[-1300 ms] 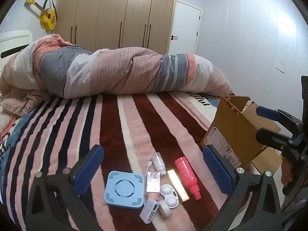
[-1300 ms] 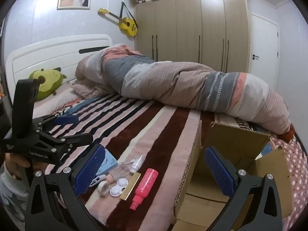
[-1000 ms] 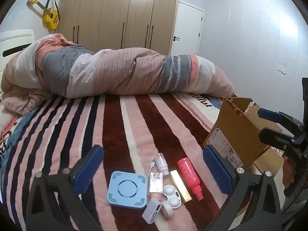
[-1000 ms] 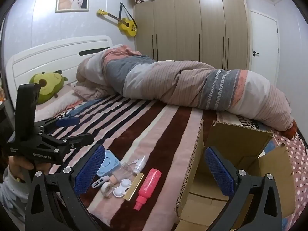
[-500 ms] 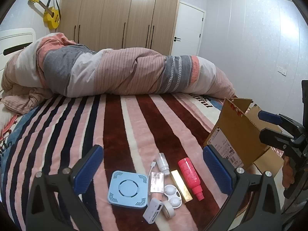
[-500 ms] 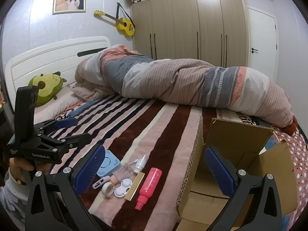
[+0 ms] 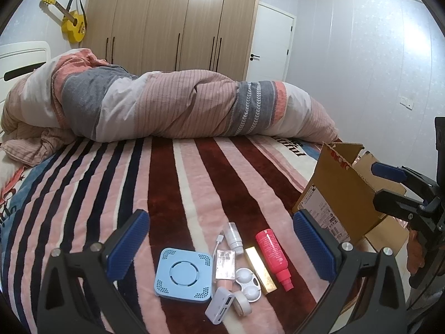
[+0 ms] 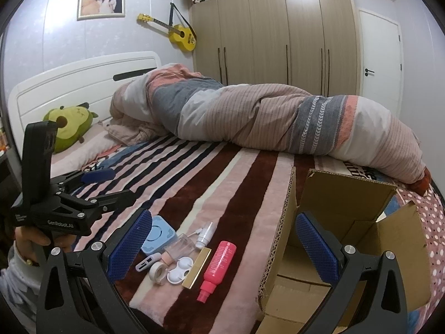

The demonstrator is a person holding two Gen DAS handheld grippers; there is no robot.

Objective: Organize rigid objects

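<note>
Small items lie together on the striped blanket near the bed's front edge: a light blue square device (image 7: 183, 276) (image 8: 158, 235), a red bottle (image 7: 274, 253) (image 8: 218, 267), a gold bar (image 7: 260, 264) (image 8: 197, 267), a white lens case (image 7: 248, 281) (image 8: 179, 270), a clear bottle (image 7: 225, 261), a small white spray bottle (image 7: 233, 236) (image 8: 205, 233), a tape roll (image 7: 242, 303) and a white adapter (image 7: 219, 306). An open cardboard box (image 7: 336, 192) (image 8: 342, 222) stands to their right. My left gripper (image 7: 221, 250) and right gripper (image 8: 222, 250) are open and empty, held above them.
A rolled striped duvet (image 7: 172, 105) lies across the far side of the bed. A green plush (image 8: 69, 125) sits by the white headboard (image 8: 83, 83). Wardrobes (image 7: 172, 22), a door (image 7: 269, 41) and a yellow ukulele (image 8: 180, 37) line the walls.
Both cameras have drifted slightly; the items sit a little lower and nearer in view. Nothing on the bed has moved and both grippers stay open.
</note>
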